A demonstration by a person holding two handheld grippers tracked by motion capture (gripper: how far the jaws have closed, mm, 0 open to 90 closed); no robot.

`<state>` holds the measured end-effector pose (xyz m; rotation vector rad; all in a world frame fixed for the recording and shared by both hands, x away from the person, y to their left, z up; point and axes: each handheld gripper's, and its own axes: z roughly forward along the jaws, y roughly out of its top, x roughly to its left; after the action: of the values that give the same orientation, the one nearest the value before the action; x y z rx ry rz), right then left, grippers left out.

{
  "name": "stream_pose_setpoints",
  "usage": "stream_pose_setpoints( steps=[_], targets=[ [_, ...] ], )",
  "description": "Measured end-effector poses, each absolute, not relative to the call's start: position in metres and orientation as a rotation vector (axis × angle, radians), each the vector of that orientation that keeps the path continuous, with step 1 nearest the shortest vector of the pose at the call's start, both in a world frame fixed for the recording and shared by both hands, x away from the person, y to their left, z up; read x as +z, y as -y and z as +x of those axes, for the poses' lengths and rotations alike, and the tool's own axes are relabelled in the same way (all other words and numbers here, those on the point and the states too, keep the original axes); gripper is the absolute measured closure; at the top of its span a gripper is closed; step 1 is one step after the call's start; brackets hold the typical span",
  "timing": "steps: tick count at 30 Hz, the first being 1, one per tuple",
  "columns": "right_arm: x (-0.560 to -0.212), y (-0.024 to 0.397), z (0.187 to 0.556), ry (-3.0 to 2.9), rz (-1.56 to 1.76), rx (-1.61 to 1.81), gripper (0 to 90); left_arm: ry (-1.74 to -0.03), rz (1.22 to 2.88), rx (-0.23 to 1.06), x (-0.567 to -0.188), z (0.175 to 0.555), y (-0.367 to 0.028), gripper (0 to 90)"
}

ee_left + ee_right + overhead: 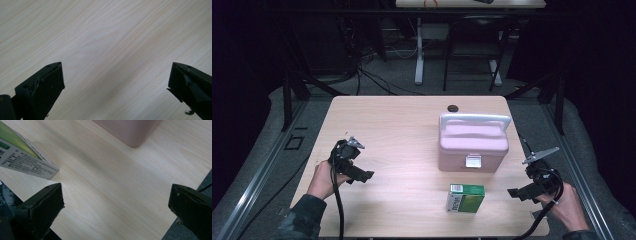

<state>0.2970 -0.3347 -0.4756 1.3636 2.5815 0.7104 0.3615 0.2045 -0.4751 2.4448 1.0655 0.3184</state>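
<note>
Two grippers spread wide, nothing held

Left gripper (364,176) low over bare wood at the near left of the counter (387,125), jaws wide apart, holding nothing. Right gripper (513,192) at the near right edge, jaws likewise released, pointed left toward the green box (465,198). Green box lying flat near the front edge, just beside the right gripper, apart from it. Pink case (472,142) farther back, lid shut, handle up. Small dark object (453,107) by the far edge.
</note>
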Motion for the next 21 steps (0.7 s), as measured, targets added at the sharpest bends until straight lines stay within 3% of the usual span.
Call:
stream_pose_setpoints(
  steps=[21],
  targets=[
    [-0.446, 0.33, 0.334, -2.605, 1.306, 0.718, 0.0, -0.885, 2.521, 0.289, -0.442, 0.4, -0.144, 0.2]
  ],
)
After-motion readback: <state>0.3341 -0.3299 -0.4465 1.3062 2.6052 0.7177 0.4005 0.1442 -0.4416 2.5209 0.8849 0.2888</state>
